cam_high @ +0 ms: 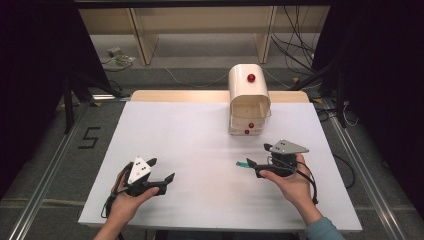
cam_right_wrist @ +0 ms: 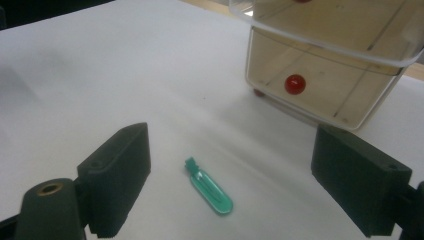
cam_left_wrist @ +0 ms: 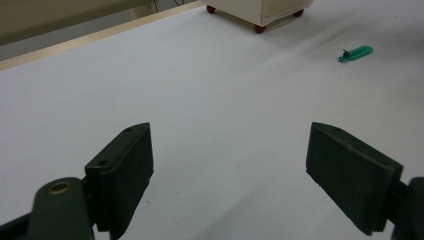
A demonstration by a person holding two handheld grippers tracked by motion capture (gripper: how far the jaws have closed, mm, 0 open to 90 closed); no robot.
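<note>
A small green translucent tube [cam_right_wrist: 210,190] lies flat on the white table [cam_high: 190,140], seen too from the left gripper view as the green tube [cam_left_wrist: 356,53]. My right gripper [cam_high: 257,155] is open just beside the tube [cam_high: 242,164]; in its own view the gripper [cam_right_wrist: 230,160] has a jaw on either side of the tube without touching it. Beyond stands a cream drawer cabinet [cam_high: 248,100] with red knobs [cam_right_wrist: 295,84] and its clear top drawer [cam_right_wrist: 325,60] pulled out. My left gripper [cam_high: 162,169] is held open and empty [cam_left_wrist: 230,165] at the near left.
The cabinet [cam_left_wrist: 260,10] stands on small red feet near the table's far edge. A wooden strip [cam_high: 180,96] runs along that edge. Cables and shelf legs [cam_high: 145,45] lie on the floor behind. Bare white surface stretches between the two grippers.
</note>
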